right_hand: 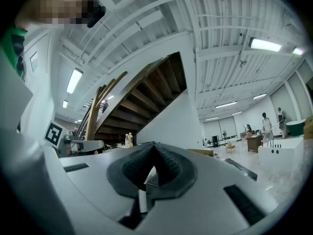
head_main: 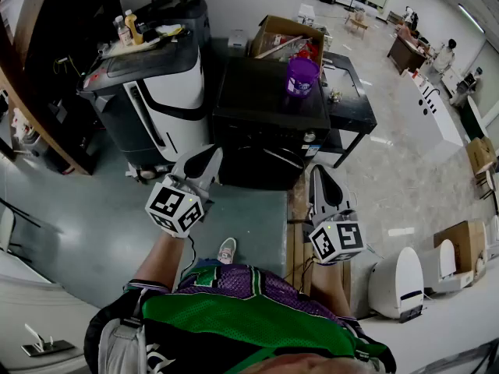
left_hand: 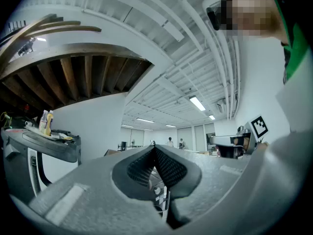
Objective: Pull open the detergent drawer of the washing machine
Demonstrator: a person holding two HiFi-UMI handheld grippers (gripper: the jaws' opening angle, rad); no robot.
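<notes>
A black front-loading machine [head_main: 269, 111] stands straight ahead of me; its round door [head_main: 269, 162] faces me, and I cannot make out a detergent drawer on it. To its left stands a white and dark grey machine [head_main: 156, 92] with bottles [head_main: 131, 28] on its lid. My left gripper [head_main: 207, 159] hangs in the air just before the black machine's lower left corner, shut and empty. My right gripper [head_main: 320, 179] is off the machine's lower right corner, also shut and empty. Both gripper views look slightly upward at the ceiling, with the left gripper [left_hand: 155, 152] and right gripper [right_hand: 154, 148] pressed together.
A purple jar [head_main: 302, 75] sits on the black machine's top. Behind are an open cardboard box [head_main: 287, 37] and a low black table [head_main: 352, 104]. White appliances [head_main: 398, 283] and a carton [head_main: 461, 244] stand at the right. Wooden stairs [head_main: 31, 92] rise at the left.
</notes>
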